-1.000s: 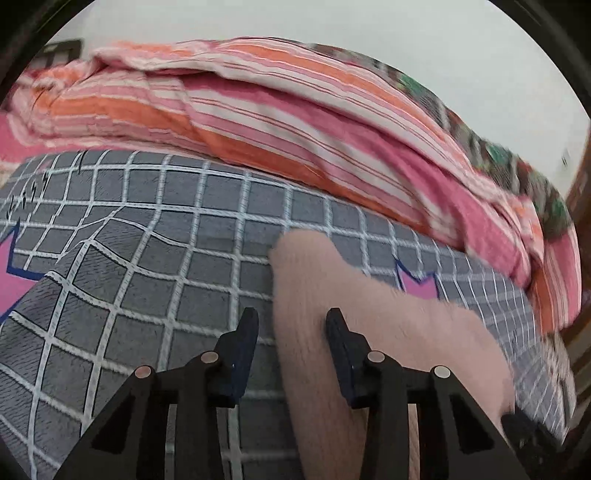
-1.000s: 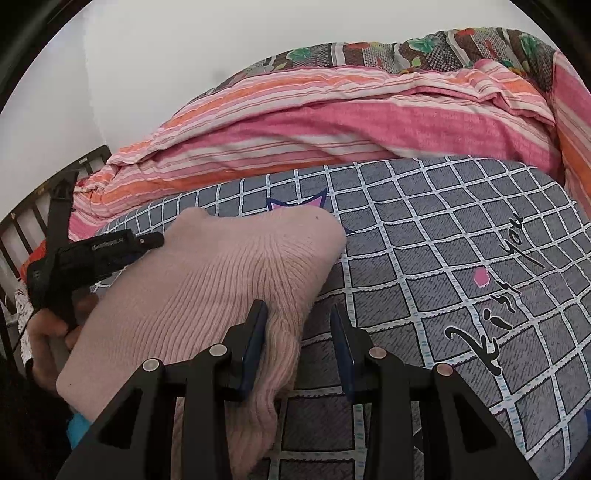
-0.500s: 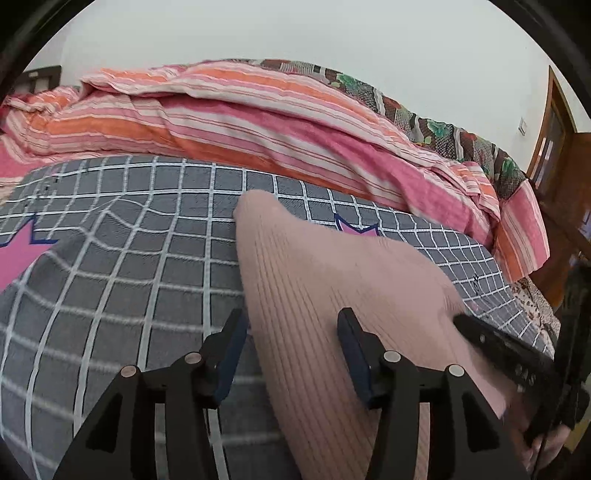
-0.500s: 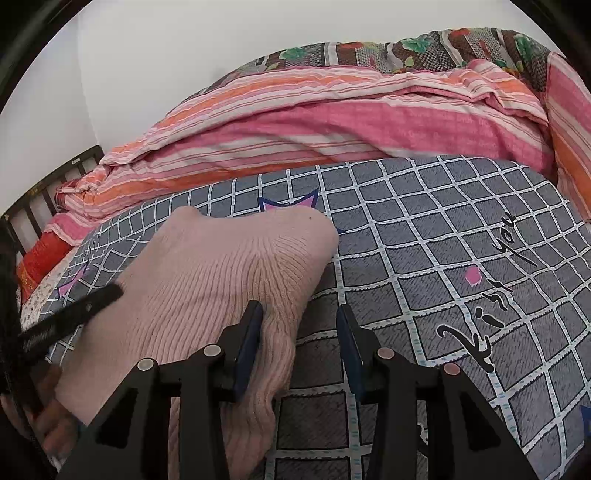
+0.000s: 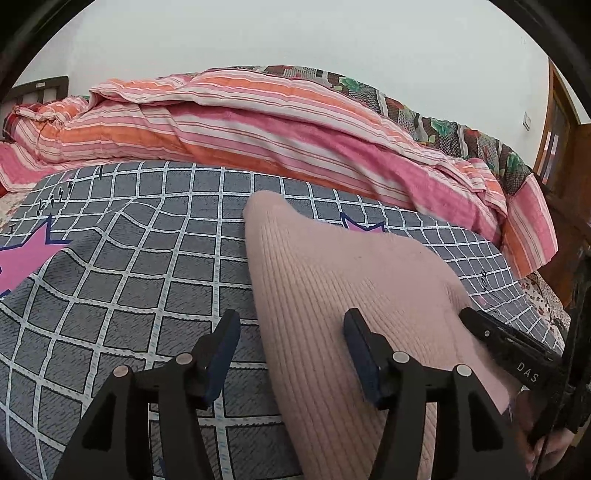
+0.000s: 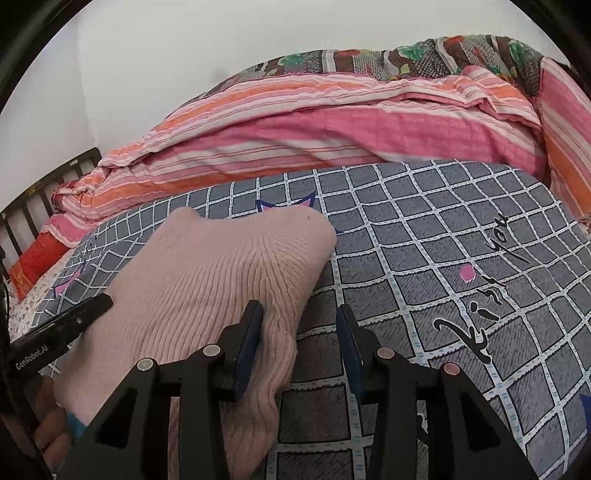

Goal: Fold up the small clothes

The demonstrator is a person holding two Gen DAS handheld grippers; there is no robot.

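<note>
Pink ribbed knit garment (image 5: 354,291) lies on the grey checked bedsheet (image 5: 122,266), in front of the striped quilt (image 5: 258,129). Left gripper (image 5: 290,341): released, jaws spread astride the garment's left edge. Right gripper (image 6: 299,341): released, jaws apart astride the right edge, left finger (image 6: 249,339) against the knit.

Pale wall (image 5: 295,33), wooden door (image 5: 561,136)

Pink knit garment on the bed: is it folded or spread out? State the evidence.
Folded. The pink knit garment lies as a compact thick bundle on the grid-print sheet, with a rounded doubled edge and no sleeves showing.
</note>
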